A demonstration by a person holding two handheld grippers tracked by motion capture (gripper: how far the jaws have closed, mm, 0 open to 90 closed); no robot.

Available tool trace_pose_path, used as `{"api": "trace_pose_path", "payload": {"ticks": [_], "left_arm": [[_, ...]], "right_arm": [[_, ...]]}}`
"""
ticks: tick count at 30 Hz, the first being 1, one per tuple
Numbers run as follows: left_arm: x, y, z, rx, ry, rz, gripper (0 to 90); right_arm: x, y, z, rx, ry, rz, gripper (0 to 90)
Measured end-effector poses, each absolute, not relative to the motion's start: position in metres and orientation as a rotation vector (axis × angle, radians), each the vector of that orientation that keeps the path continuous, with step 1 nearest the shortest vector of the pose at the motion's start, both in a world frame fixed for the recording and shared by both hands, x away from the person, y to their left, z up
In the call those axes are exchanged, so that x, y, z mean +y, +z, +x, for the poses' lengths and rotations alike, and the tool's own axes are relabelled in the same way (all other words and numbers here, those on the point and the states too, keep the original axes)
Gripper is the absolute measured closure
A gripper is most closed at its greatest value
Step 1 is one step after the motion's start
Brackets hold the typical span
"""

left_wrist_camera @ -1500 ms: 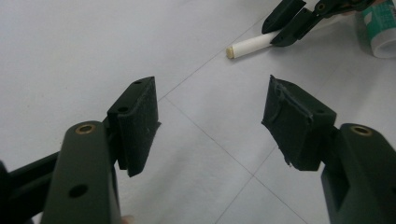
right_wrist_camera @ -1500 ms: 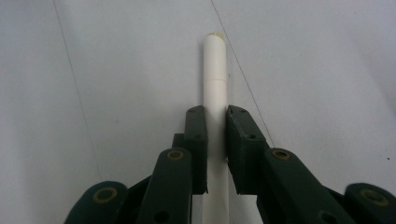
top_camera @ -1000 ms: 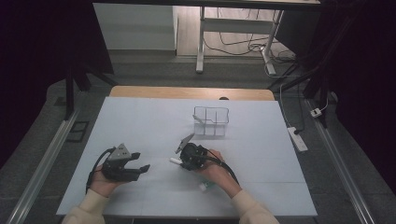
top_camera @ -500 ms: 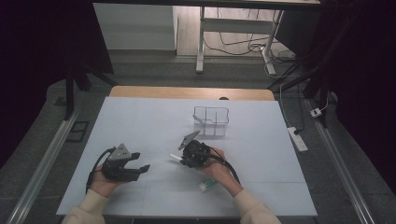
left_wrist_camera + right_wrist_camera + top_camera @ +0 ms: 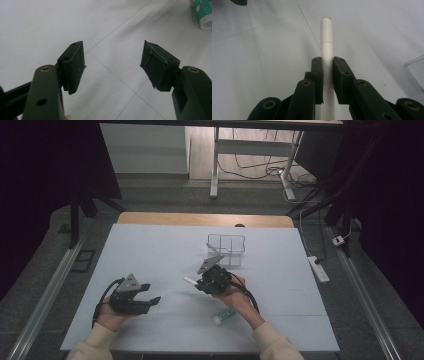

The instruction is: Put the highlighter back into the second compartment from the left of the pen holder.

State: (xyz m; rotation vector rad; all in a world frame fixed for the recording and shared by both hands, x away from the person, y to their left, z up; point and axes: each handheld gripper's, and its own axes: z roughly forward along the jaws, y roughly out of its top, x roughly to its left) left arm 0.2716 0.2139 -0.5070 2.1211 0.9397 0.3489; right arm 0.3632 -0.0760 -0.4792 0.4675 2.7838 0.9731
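A slim white tube (image 5: 327, 50), cylindrical with a slanted far end, is clamped between the two black jaws of the right gripper (image 5: 327, 80); both pads press on its sides, and most of its length projects beyond them. In the high view the white tube (image 5: 190, 281) points from the right gripper (image 5: 199, 284) toward the table's left side and sits above the pale blue table (image 5: 150, 250), near its middle. The person's right hand (image 5: 235, 292) carries this gripper, a grey three-cornered plate on top and a black cable trailing back along the forearm.

Just beyond the right gripper stands a clear plastic container (image 5: 226, 249), divided into compartments; one corner of it (image 5: 414, 70) shows at the edge of the right gripper view. A small green-and-white tube (image 5: 225, 315) lies flat on the table just beside the right wrist, on the person's side.

The left gripper (image 5: 152, 301) rests low over the table, well apart from the white tube, in the left hand (image 5: 112, 312). Its jaws stand apart with nothing between them: the left gripper view shows the two pads (image 5: 75, 65) separated over bare table, with the green-and-white tube (image 5: 203, 13) at the upper right corner.
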Motion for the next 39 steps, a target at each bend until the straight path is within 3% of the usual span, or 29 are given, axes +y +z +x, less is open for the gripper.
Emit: {"api": "trace_pose_path", "payload": {"ticks": [39], "left_arm": [[0.211, -0.508, 0.272, 0.932, 0.367, 2.145, 34.6]], "right_arm": [[-0.09, -0.452, 0.36, 2.664, 1.11, 0.493, 78.5]]}}
